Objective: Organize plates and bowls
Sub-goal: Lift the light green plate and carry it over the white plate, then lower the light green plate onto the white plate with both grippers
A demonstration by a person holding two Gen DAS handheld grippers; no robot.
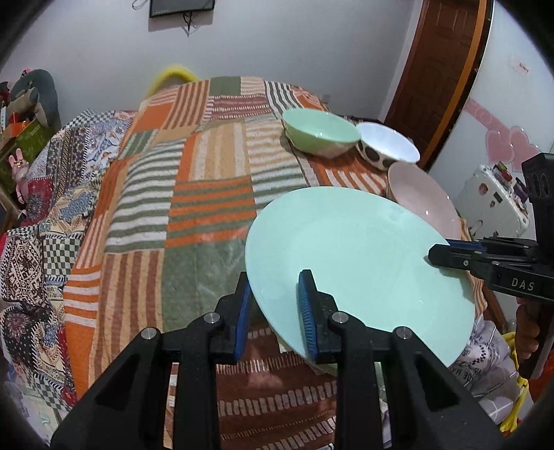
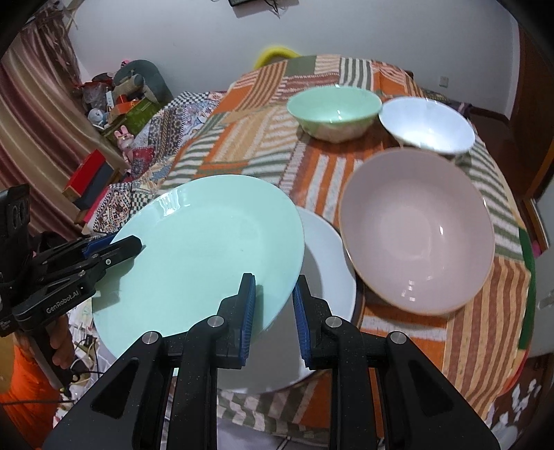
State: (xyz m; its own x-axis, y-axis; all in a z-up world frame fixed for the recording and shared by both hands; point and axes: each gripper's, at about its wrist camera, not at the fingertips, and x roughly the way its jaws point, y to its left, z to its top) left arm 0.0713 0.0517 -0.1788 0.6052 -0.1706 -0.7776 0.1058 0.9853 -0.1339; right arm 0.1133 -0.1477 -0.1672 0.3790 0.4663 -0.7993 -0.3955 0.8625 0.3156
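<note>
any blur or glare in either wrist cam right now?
Right wrist: white bowl and pink bowl edges motion-smeared, small highlights inside both; mint plate sharp, glare streak on its far rim. Left wrist: sharp, strong fisheye bend on the door frame, no harsh glare.

Patchwork cloth [image 1: 207, 194] of orange, green and cream stripes fills the middle of my left view; in my right view it runs across the upper centre and down the right side. Checkered patterned fabric [image 1: 45, 221] along its left edge. Yellow hoop [image 1: 175, 74] pokes up behind its far end. Grey plush toy [image 1: 36, 91] at upper left. Brown wooden door [image 1: 439, 59] at upper right. Dark screen [image 1: 181, 7] on the wall, top centre. Striped curtain [image 2: 31, 114] down the left of my right view.
</note>
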